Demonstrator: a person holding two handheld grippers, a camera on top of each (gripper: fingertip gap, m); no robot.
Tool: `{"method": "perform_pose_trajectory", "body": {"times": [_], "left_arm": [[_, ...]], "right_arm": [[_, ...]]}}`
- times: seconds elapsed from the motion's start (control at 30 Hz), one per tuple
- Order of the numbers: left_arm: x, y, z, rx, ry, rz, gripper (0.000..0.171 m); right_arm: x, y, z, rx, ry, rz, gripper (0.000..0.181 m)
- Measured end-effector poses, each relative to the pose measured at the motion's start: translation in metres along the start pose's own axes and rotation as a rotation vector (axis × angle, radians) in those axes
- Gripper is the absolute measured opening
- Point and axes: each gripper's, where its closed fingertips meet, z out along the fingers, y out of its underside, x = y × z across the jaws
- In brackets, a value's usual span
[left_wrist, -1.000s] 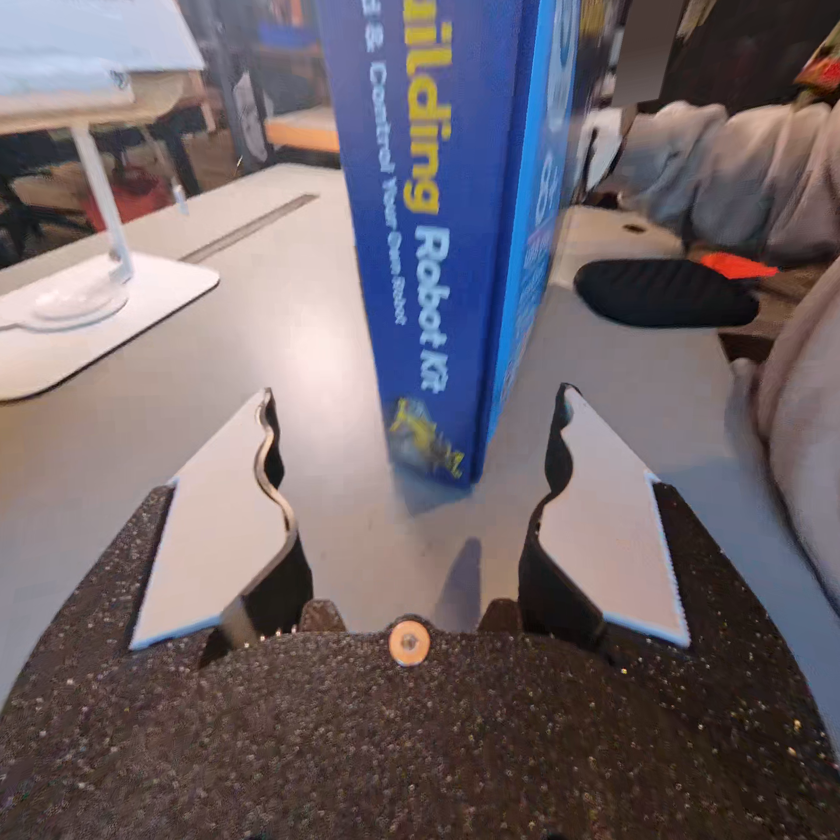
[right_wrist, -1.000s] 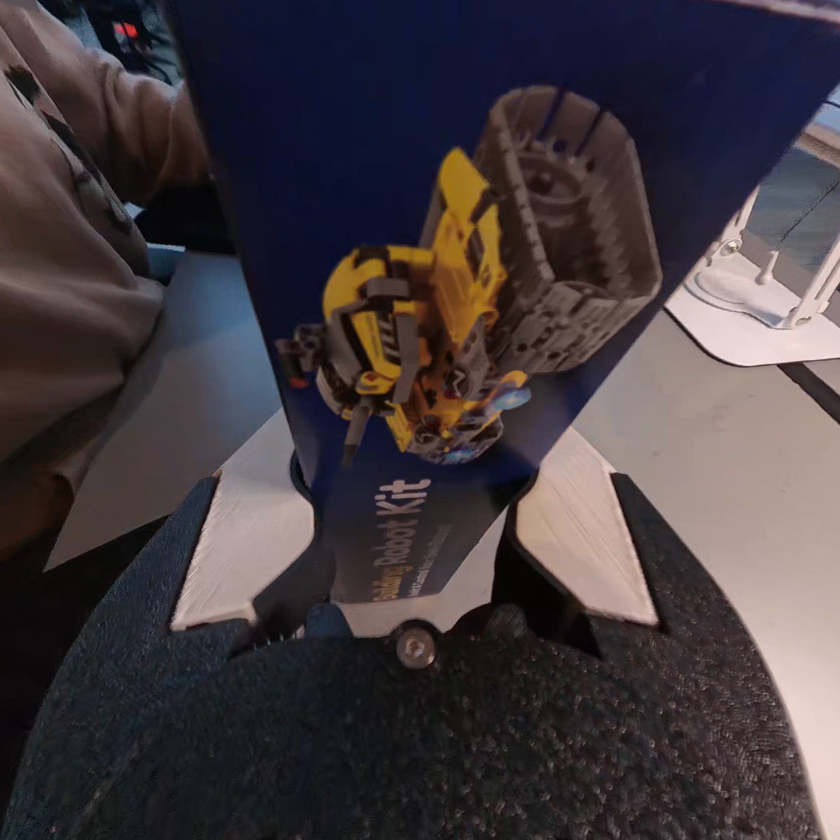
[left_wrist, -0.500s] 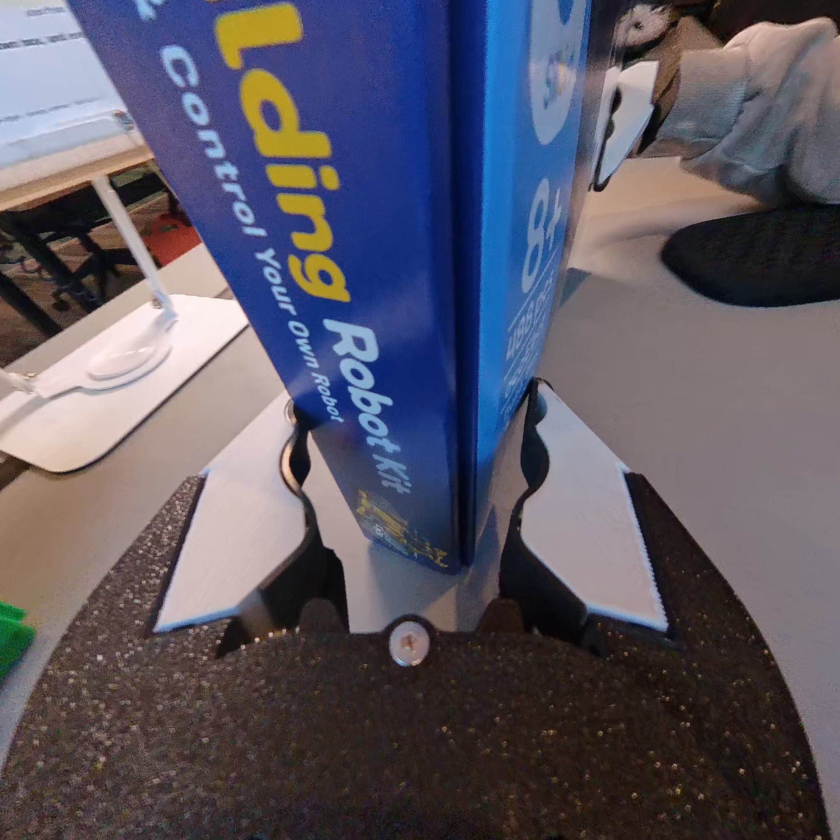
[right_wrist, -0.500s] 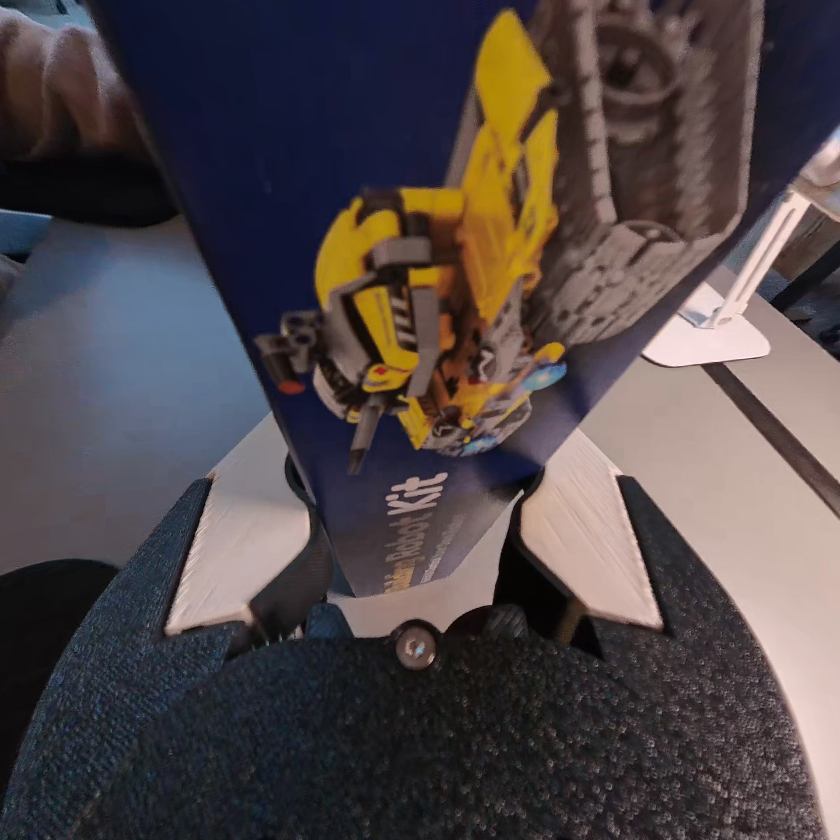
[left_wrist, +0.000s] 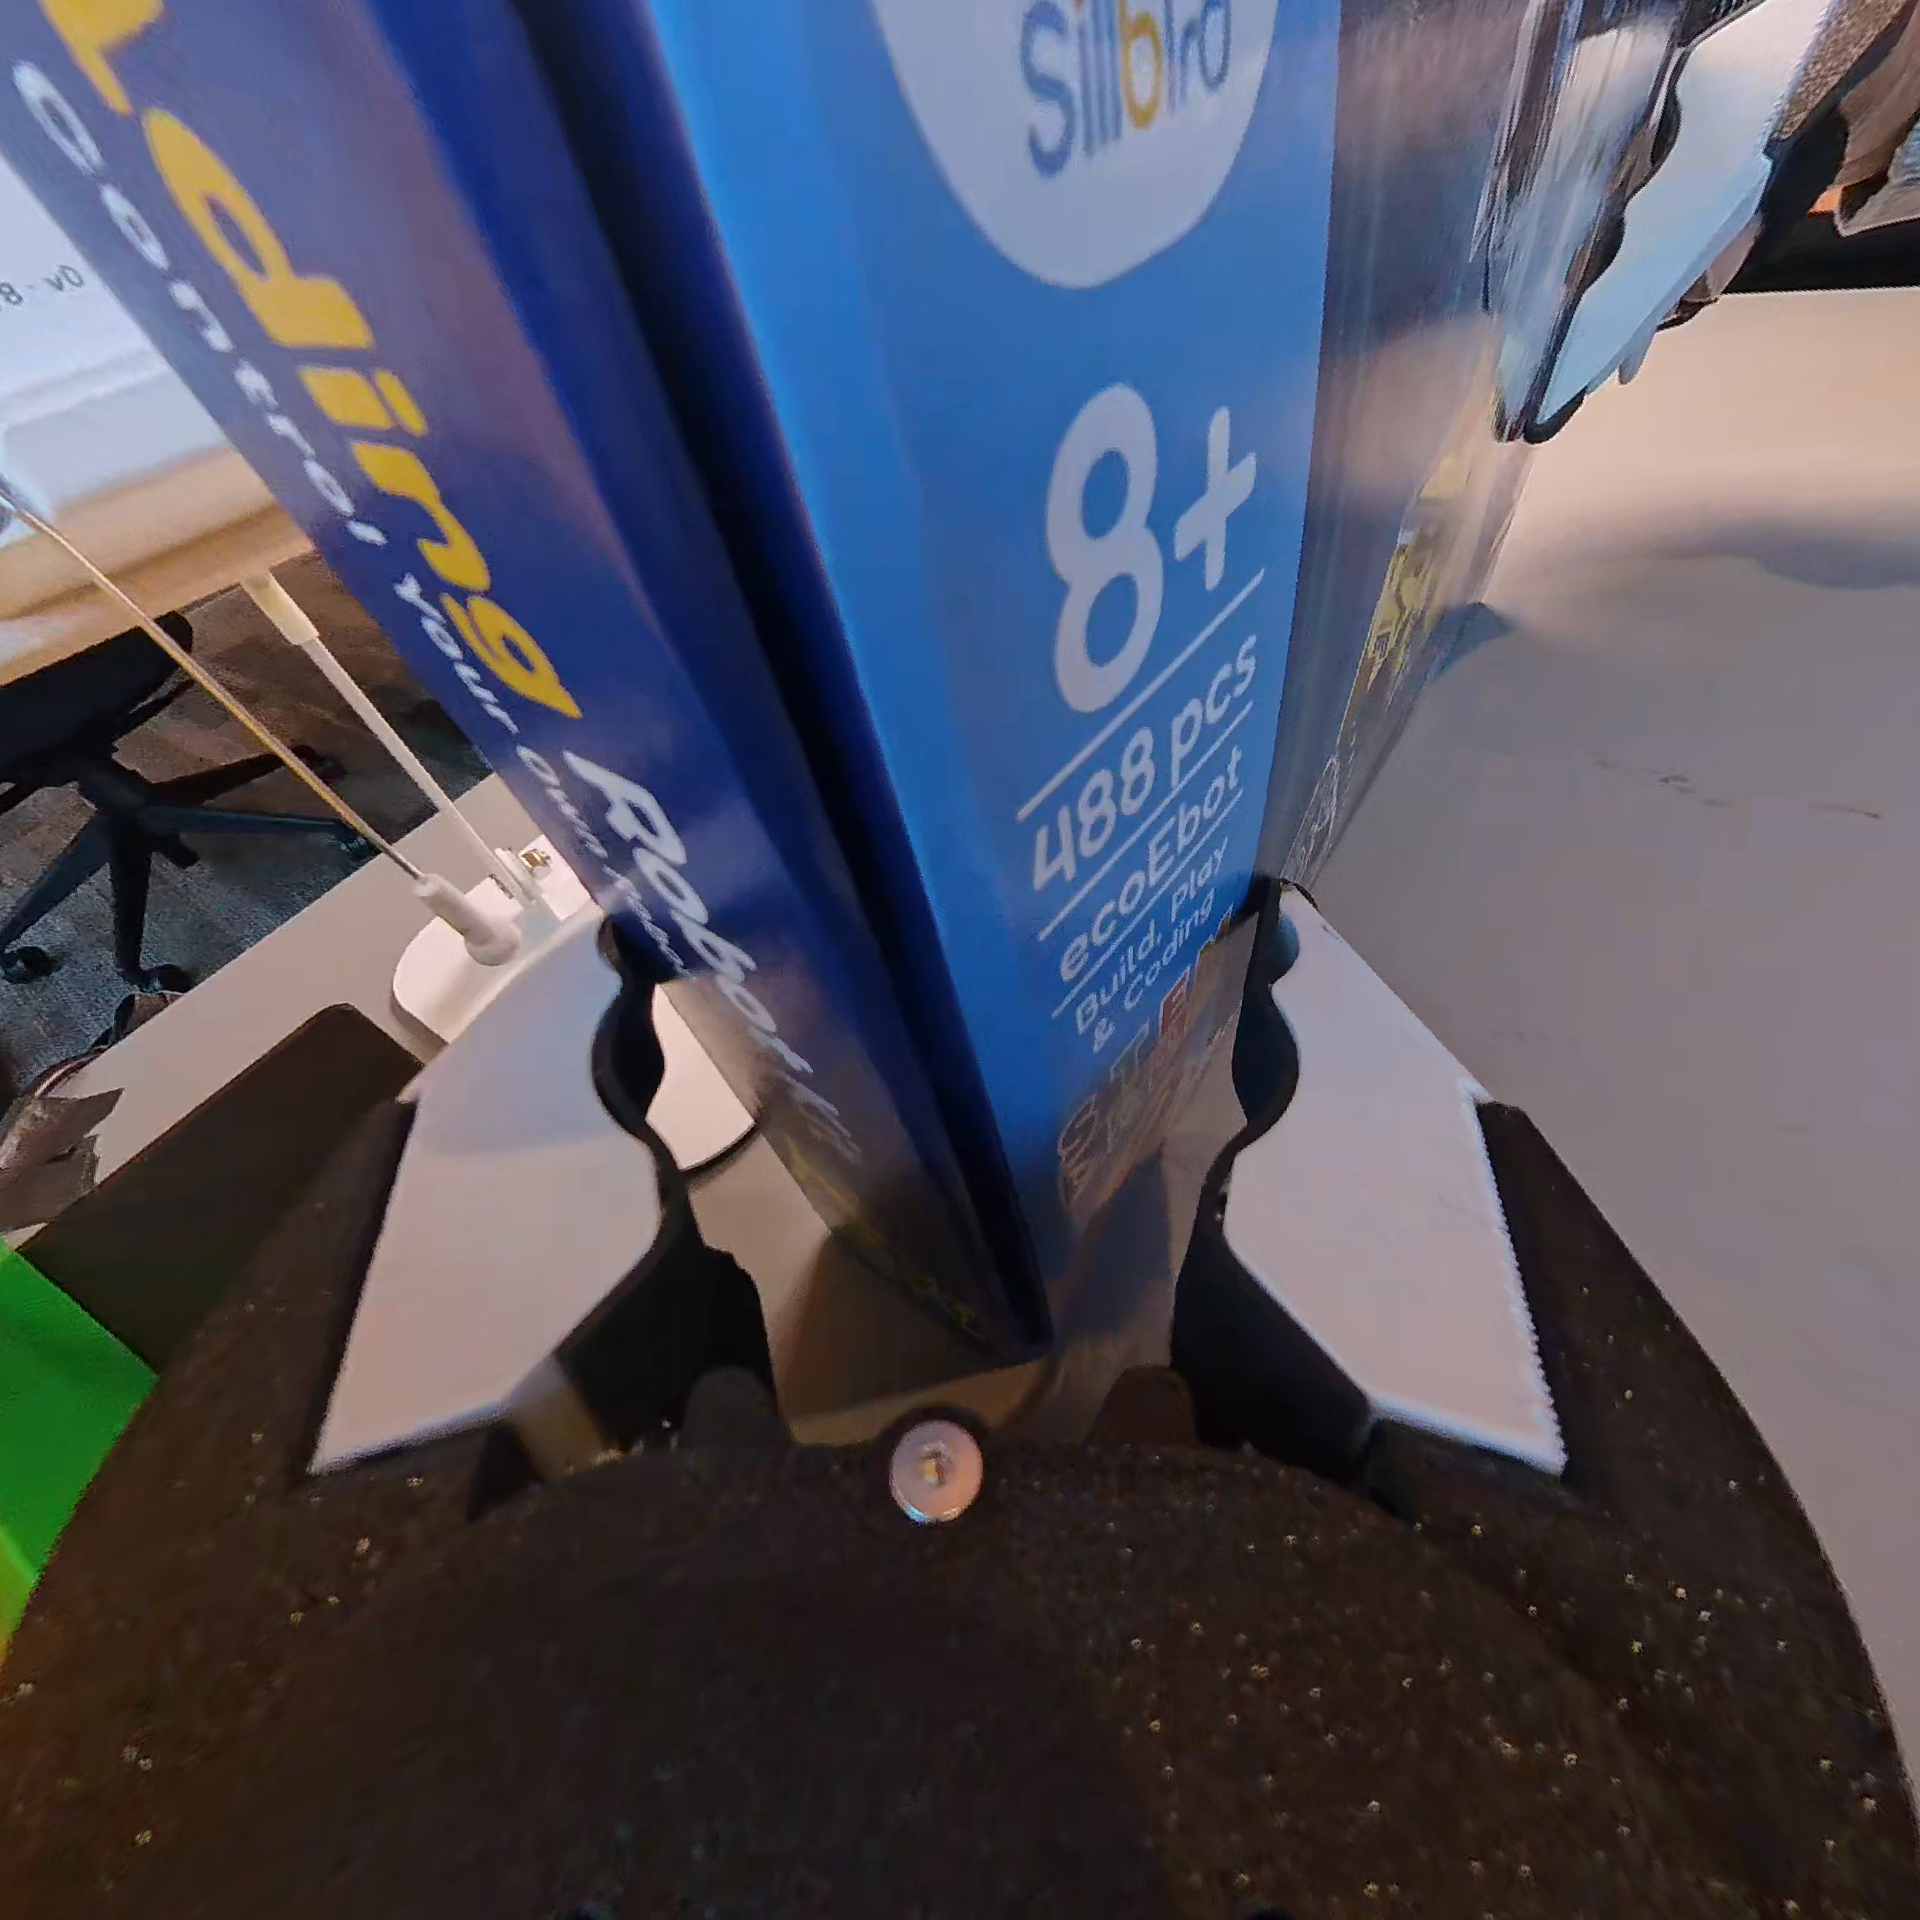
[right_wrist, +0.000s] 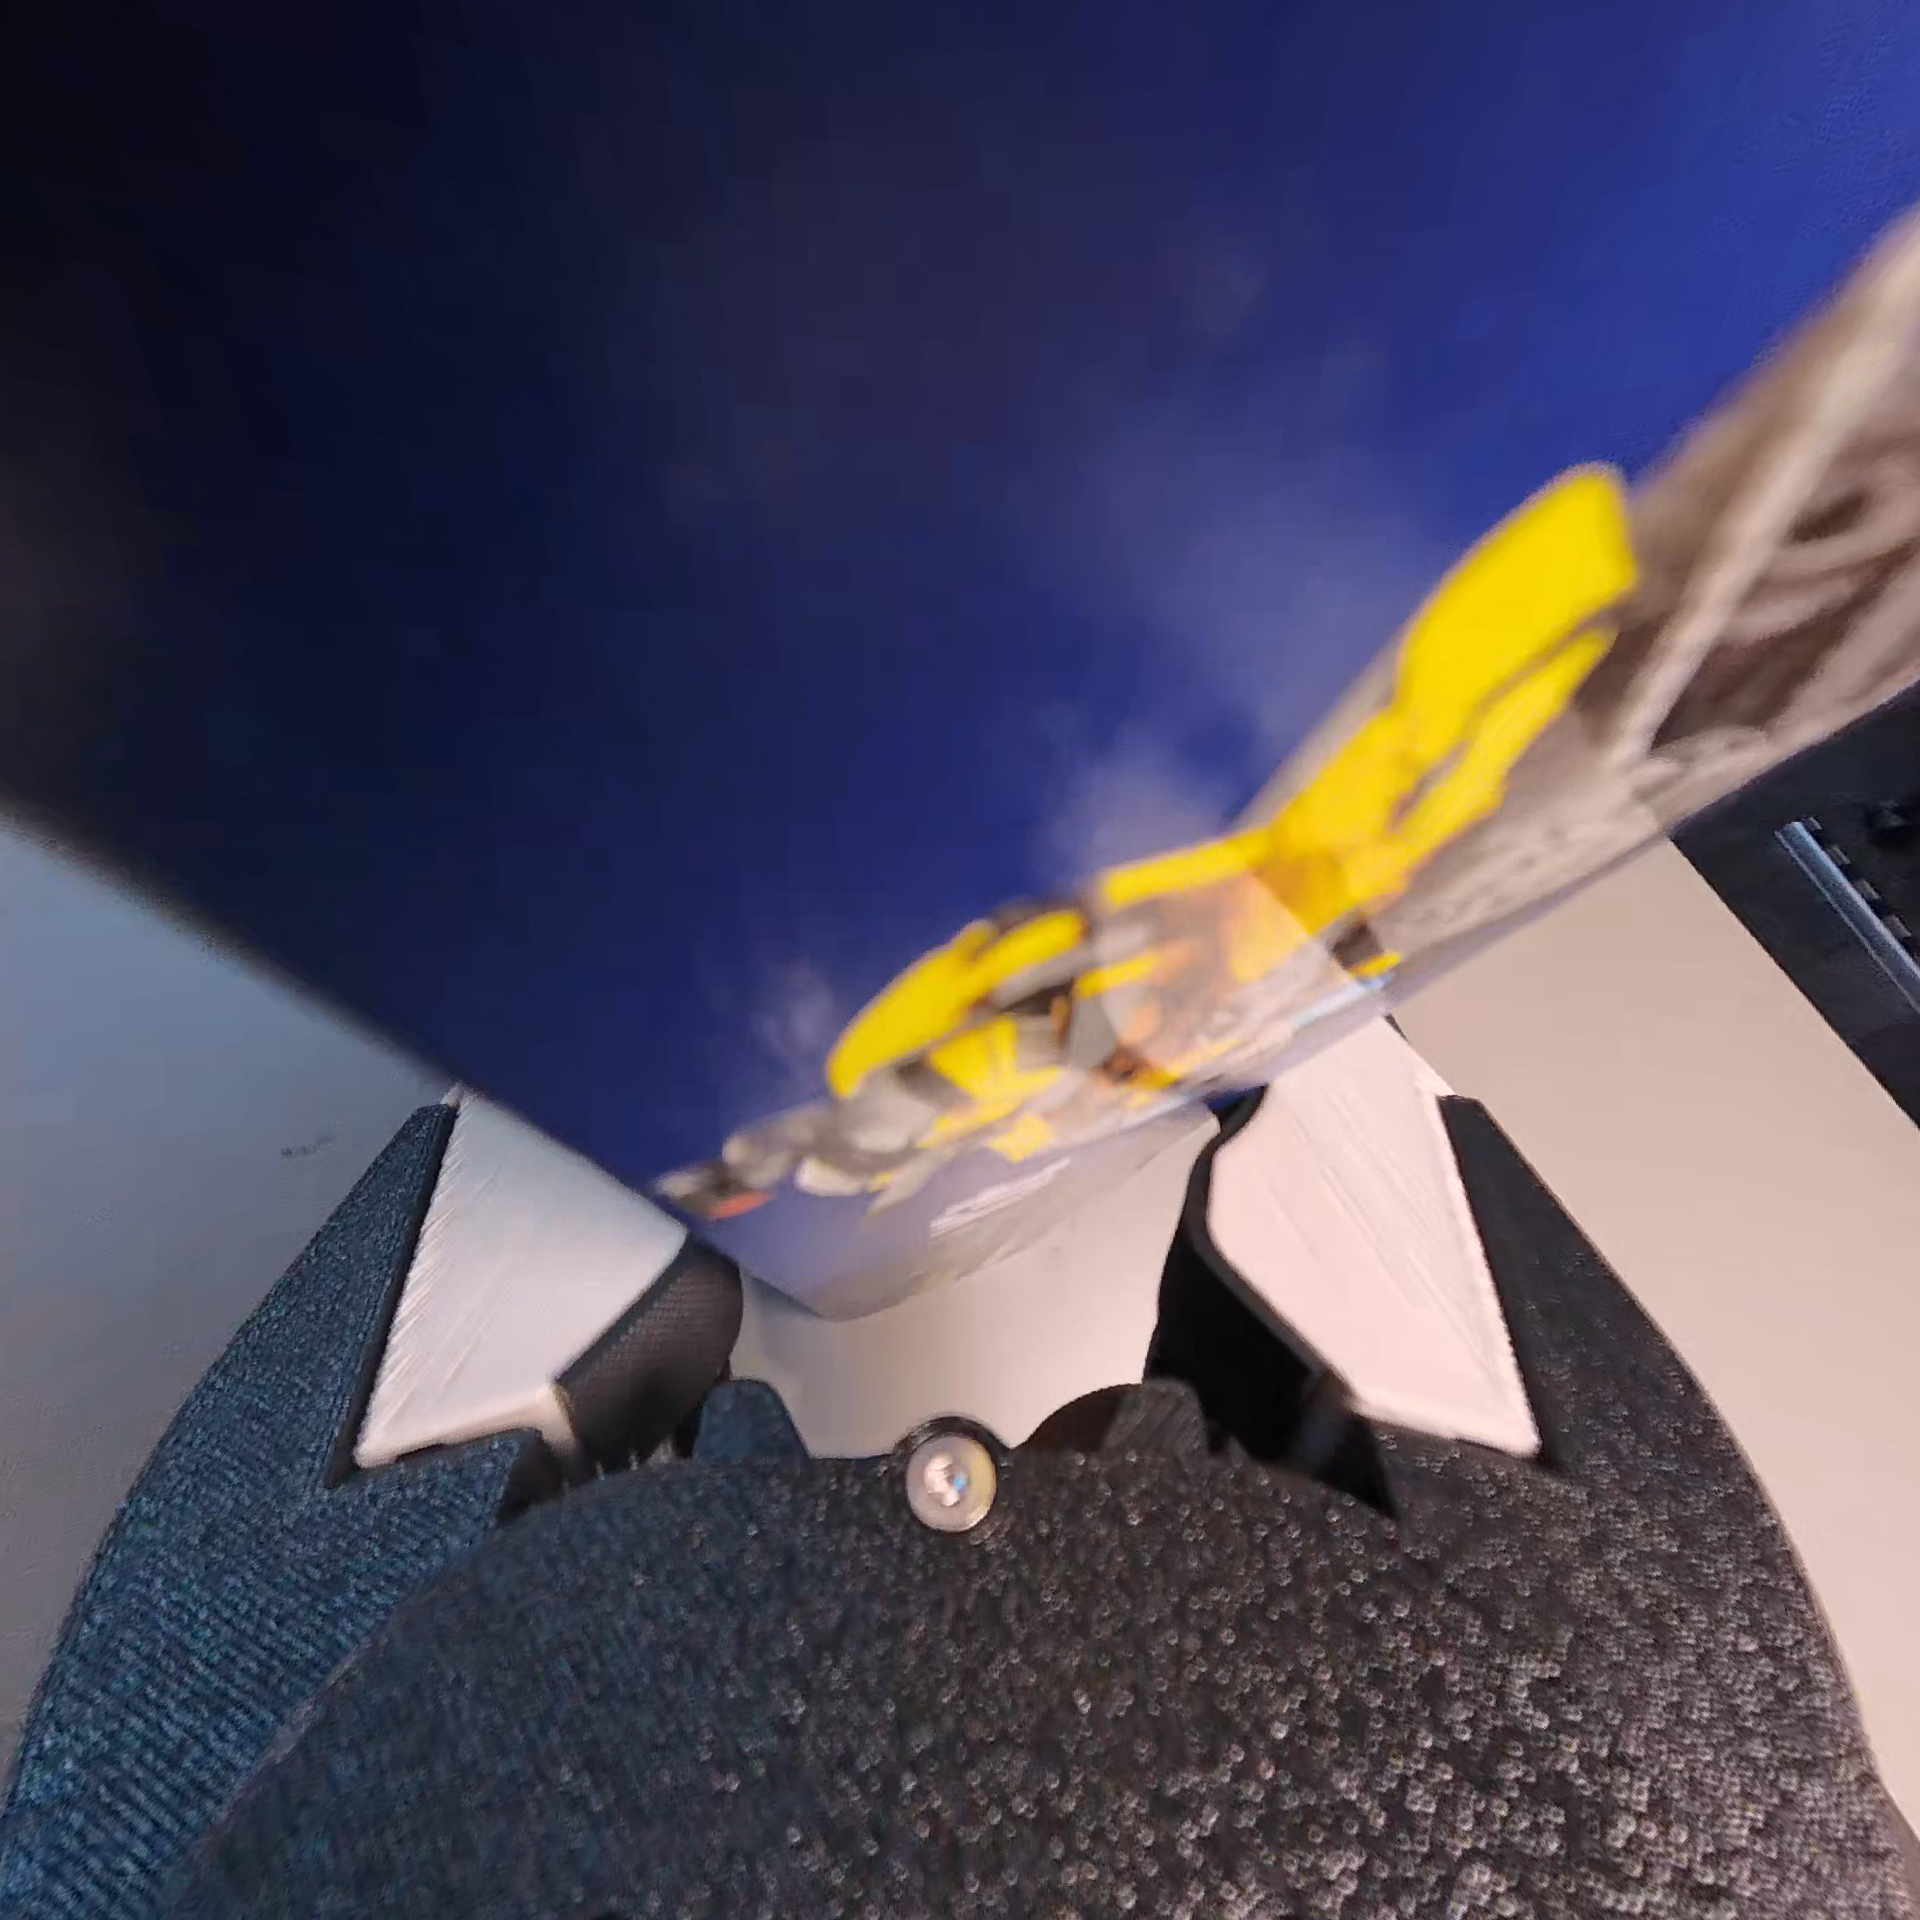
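My left gripper (left_wrist: 940, 1049) has the blue box (left_wrist: 1039, 623) right between its fingers, the box's lower corner edge running deep toward the palm. The right-hand finger (left_wrist: 1351, 1174) presses against the light-blue narrow side; the left-hand finger (left_wrist: 520, 1143) sits close to the dark-blue wide face, though whether it actually touches I cannot tell, so I cannot call this grip closed. The box stands tall in front of me, tilted a little. Just to my left, low down, a green block (left_wrist: 52, 1382) pokes in. Beyond the left finger, a white lamp base (left_wrist: 457, 977) rests on the grey table (left_wrist: 1662, 831), thin rods rising from it. Farther left, an office chair (left_wrist: 94, 748) on the floor.

On the other side, my right gripper (right_wrist: 935, 1174) clamps the same box (right_wrist: 831, 520), its fingers pinching the lower corner, with the printed yellow machine blurred just past my fingertips. From the left view that gripper (left_wrist: 1621, 239) shows far up on the right, against the box.
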Motion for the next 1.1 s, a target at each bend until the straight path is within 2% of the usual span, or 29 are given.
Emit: {"method": "perform_pose_trajectory", "body": {"times": [0.03, 0.27, 0.4, 0.53, 0.6, 0.7, 0.8, 0.87, 0.9, 1.0, 1.1], "left_arm": [[0.0, 0.0, 0.0, -0.001, -0.004, 0.003, 0.113], [0.0, 0.001, -0.002, -0.017, -0.057, -0.018, 0.118], [0.017, -0.005, -0.031, 0.016, -0.105, -0.074, 0.116], [0.058, -0.018, -0.089, 0.054, -0.113, -0.093, 0.11], [0.073, -0.026, -0.131, 0.08, -0.129, -0.114, 0.104], [0.08, -0.023, -0.21, 0.021, -0.246, -0.105, 0.102], [0.073, 0.005, -0.303, -0.149, -0.441, -0.038, 0.105], [0.062, 0.042, -0.368, -0.352, -0.584, -0.002, 0.107], [0.062, 0.063, -0.393, -0.445, -0.6, -0.037, 0.108], [0.073, 0.122, -0.434, -0.649, -0.563, -0.178, 0.105], [0.082, 0.153, -0.437, -0.76, -0.479, -0.18, 0.081]], "right_arm": [[0.0, 0.0, 0.0, 0.0, 0.002, 0.0, 0.099], [0.001, 0.003, -0.003, -0.015, 0.053, 0.06, 0.108], [-0.006, -0.006, -0.029, 0.088, 0.097, 0.139, 0.12], [-0.028, -0.019, -0.076, 0.232, 0.178, 0.156, 0.119], [-0.048, -0.019, -0.097, 0.265, 0.215, 0.164, 0.117], [-0.098, -0.018, -0.122, 0.299, 0.222, 0.178, 0.11], [-0.166, -0.003, -0.136, 0.291, 0.141, 0.223, 0.11], [-0.204, 0.007, -0.143, 0.287, 0.11, 0.258, 0.11], [-0.22, 0.011, -0.147, 0.287, 0.102, 0.273, 0.109], [-0.26, 0.013, -0.157, 0.339, 0.063, 0.282, 0.103], [-0.306, 0.0, -0.168, 0.452, -0.135, 0.288, 0.089]]}}
